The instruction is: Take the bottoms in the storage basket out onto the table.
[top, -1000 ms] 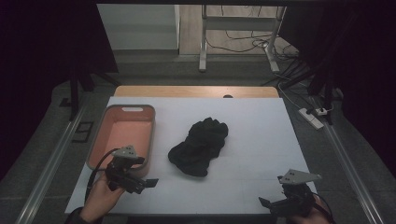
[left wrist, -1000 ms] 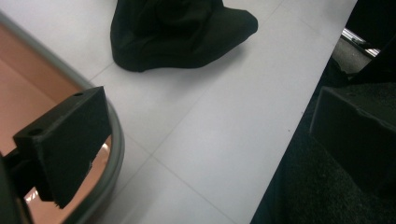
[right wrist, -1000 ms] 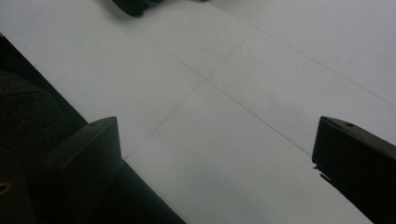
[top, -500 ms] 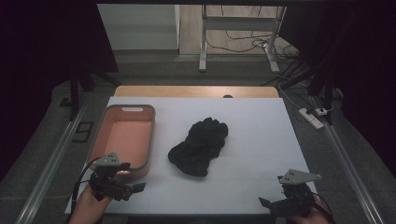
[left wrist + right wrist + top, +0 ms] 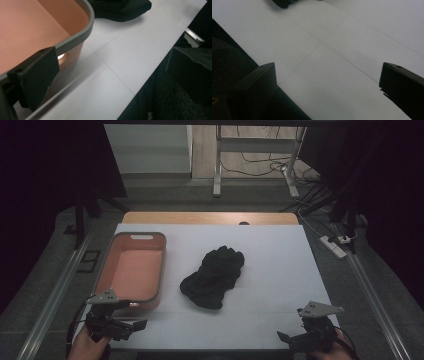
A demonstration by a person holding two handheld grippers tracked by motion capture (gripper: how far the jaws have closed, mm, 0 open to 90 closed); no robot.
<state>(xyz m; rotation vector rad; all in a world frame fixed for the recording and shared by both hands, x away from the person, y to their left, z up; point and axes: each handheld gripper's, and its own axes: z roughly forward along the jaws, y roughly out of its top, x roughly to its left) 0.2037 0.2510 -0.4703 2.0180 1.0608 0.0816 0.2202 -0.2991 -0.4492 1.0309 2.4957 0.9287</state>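
The left tongs [image 5: 135, 325] sit at the near left corner of the bench [image 5: 280, 270], jaws spread apart and holding nothing; in the left gripper view one jaw stands over the near rim of the salmon-pink plastic bin [image 5: 75, 37] and the other hangs over the bench's near edge. The right tongs [image 5: 285, 337] rest at the near right corner, likewise parted and empty, with bare white bench between their jaws in the right gripper view. Ahead of both pairs lies the crumpled black garment [image 5: 214, 276], out in the middle of the bench and apart from either hand. From the left tongs it lies forward and to the right, past the bin's near right corner; from the right tongs it lies forward and to the left. Its long axis runs on a diagonal, from a near-left lobe toward a far-right one, so the near-left end points roughly at the left tongs. The bin stands just beside the left tongs, touching nothing of the garment. I judge the left tongs slightly the nearer to the cloth, and nearer by far to the bin.
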